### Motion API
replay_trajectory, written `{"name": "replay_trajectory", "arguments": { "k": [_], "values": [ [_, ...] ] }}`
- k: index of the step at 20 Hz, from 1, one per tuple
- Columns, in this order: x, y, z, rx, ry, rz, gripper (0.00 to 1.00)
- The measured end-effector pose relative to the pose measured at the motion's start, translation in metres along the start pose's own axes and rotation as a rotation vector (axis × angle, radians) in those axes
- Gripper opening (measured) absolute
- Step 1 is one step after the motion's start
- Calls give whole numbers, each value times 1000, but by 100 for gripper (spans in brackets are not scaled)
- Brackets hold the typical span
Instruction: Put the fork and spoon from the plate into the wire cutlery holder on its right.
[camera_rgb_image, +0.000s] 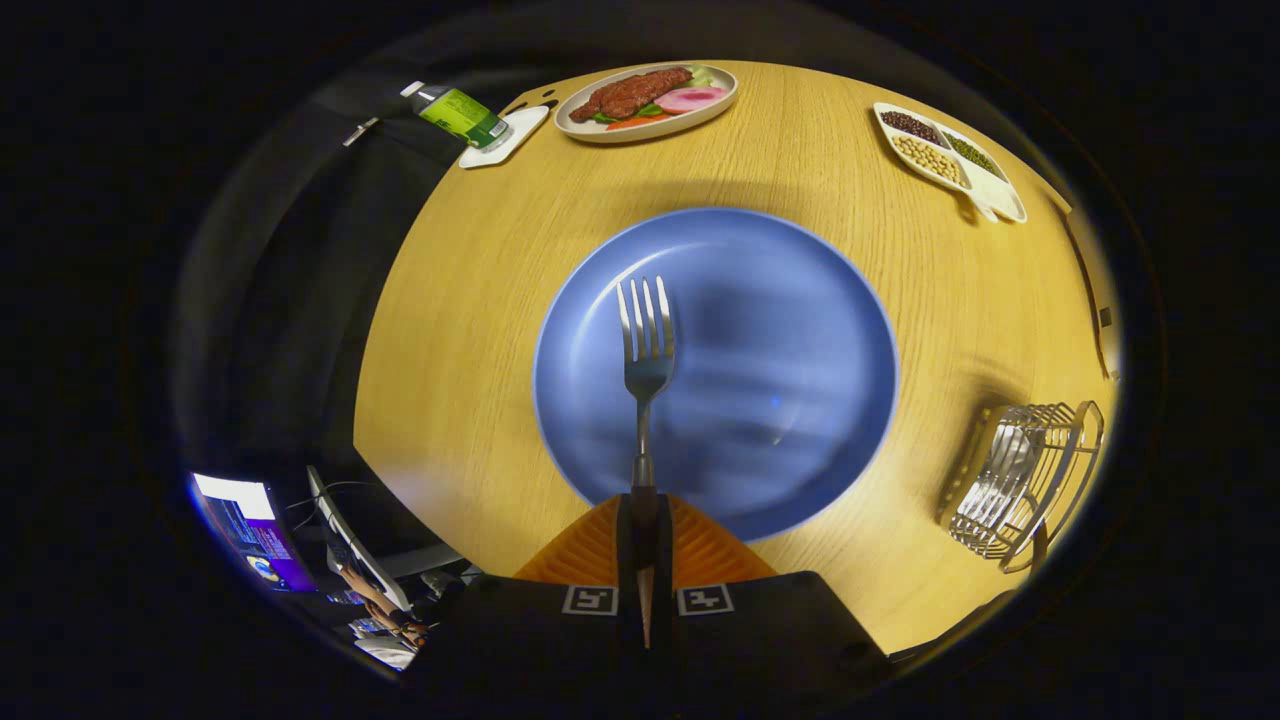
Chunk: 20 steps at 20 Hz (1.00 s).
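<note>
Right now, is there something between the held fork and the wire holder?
Nothing visible blocks it. The gripper is shut on the fork above the blue plate; only bare table lies before the wire holder, which already holds the spoon.

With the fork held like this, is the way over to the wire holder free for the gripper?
Probably yes: the gripper, shut on the fork above the blue plate, has only bare table between it and the wire holder.

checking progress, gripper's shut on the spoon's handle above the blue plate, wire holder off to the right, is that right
Not quite: the gripper view shows a fork, not a spoon, tines pointing away. The gripper is shut on its handle above the blue plate, and the wire cutlery holder does sit to the right.
</note>
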<state>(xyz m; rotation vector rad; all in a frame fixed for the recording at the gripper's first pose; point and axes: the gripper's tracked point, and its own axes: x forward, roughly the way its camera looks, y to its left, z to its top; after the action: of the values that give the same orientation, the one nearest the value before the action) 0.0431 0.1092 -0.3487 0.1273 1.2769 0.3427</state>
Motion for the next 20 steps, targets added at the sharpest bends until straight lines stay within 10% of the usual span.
{"name": "replay_trajectory", "arguments": {
  "k": [20],
  "values": [
    [-189, -169, -39, -246, 290, -230, 7]
  ]
}}
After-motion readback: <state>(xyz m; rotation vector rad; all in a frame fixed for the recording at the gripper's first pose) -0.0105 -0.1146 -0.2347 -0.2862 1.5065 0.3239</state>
